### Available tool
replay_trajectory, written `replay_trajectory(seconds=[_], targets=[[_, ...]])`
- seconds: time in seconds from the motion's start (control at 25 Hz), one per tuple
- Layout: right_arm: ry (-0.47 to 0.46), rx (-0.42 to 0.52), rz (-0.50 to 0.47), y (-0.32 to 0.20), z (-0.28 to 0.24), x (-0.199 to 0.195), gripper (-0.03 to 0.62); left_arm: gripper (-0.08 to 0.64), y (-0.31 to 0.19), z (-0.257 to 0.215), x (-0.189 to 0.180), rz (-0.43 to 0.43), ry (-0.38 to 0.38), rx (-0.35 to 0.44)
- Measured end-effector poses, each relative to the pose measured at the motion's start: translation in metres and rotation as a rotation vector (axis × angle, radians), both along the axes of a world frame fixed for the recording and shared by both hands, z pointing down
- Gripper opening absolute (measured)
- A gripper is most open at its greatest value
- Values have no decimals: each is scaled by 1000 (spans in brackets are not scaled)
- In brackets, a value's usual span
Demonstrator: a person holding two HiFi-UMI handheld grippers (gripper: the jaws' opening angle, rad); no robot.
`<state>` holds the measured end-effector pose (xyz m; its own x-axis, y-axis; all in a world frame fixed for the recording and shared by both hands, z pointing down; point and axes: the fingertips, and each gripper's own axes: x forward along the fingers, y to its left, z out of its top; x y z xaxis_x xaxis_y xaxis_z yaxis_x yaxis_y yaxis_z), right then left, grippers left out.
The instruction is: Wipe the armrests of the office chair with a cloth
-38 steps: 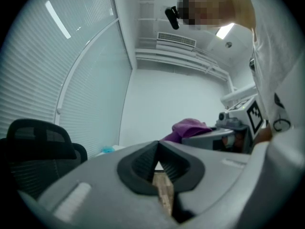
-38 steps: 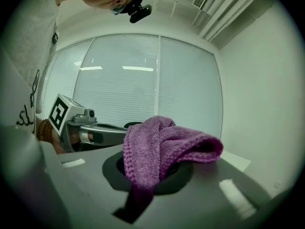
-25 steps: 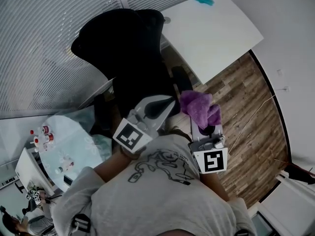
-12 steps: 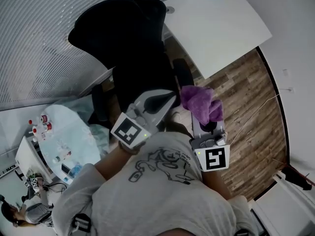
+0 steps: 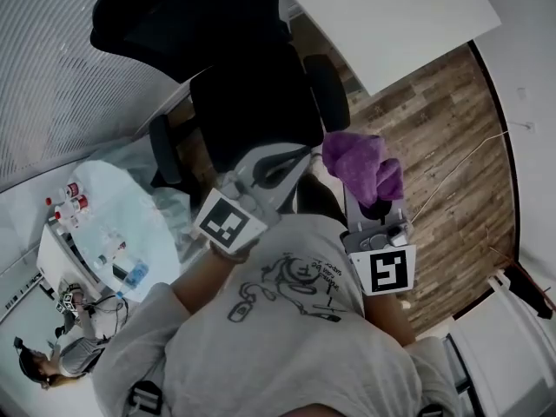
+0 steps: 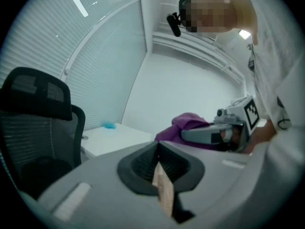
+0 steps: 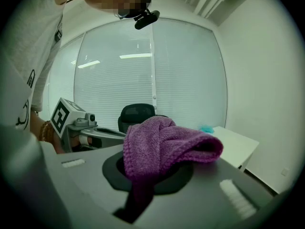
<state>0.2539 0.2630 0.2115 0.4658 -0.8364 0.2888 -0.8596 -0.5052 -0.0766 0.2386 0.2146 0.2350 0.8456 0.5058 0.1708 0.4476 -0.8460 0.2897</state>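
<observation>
The black office chair (image 5: 248, 76) stands ahead of me, its right armrest (image 5: 328, 89) and left armrest (image 5: 161, 148) both in sight in the head view. My right gripper (image 5: 367, 194) is shut on a bunched purple cloth (image 5: 358, 165), held above the wooden floor just short of the right armrest. The cloth (image 7: 159, 142) drapes over the jaws in the right gripper view. My left gripper (image 5: 287, 162) is shut with nothing in it and hovers before the seat's front edge. The chair's mesh back (image 6: 33, 123) fills the left of the left gripper view.
A white desk (image 5: 391, 16) stands to the right of the chair, with a small teal thing (image 7: 206, 129) on it. At the left is a round glass table (image 5: 113, 241) with bottles. Window blinds (image 5: 52, 76) lie behind the chair. A person sits at the lower left.
Both grippers have come closer to the chair, whose armrests now show in full. The purple cloth stays in the right gripper and the left stays shut.
</observation>
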Motion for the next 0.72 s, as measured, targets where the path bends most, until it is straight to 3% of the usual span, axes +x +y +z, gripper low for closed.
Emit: replay_trajectory(seconds=[0.28, 0.72], targets=[[-64, -19, -9, 15, 30, -8, 31, 0, 13, 24, -2, -9, -31, 16], [-48, -72, -41, -5, 78, -12, 31, 0, -4, 62, 0, 14, -13, 41]])
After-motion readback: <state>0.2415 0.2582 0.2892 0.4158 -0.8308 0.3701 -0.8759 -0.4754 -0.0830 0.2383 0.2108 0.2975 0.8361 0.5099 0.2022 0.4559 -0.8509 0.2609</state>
